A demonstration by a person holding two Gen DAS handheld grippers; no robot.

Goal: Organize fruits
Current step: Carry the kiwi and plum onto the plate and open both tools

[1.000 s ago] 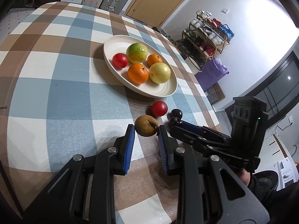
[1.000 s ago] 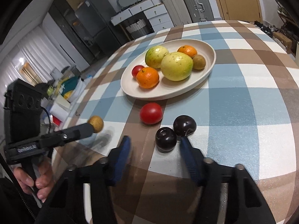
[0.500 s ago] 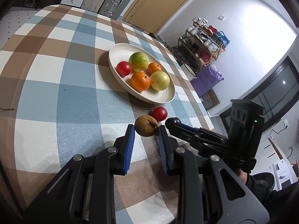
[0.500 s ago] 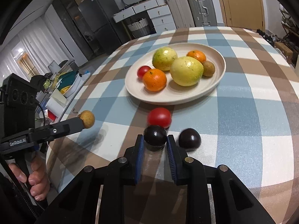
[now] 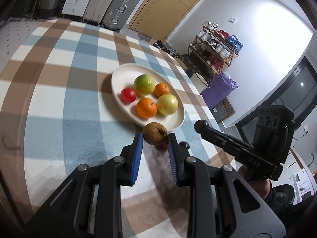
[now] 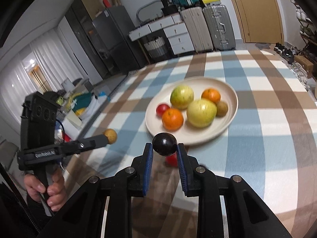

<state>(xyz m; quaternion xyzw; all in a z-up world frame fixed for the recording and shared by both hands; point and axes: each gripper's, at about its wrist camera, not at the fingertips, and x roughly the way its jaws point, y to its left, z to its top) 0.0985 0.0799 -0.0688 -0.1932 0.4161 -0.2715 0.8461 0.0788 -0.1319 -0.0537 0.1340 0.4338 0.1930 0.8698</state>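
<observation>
A red tomato [image 6: 172, 160] sits mostly hidden behind the dark plum [image 6: 164, 144], low in the right wrist view. The checked bench [image 5: 65, 107] lies open across the left of the frame beside the plate [image 5: 120, 79]. The left gripper [image 5: 155, 138] pinches a brown pear [image 5: 155, 133] between nearly closed fingers; the right gripper [image 6: 164, 148] clamps the plum, both near the plate's rim.

left gripper [image 5: 155, 138] and right gripper [image 6: 164, 148] each clamped on something, both raised, side by side
</observation>
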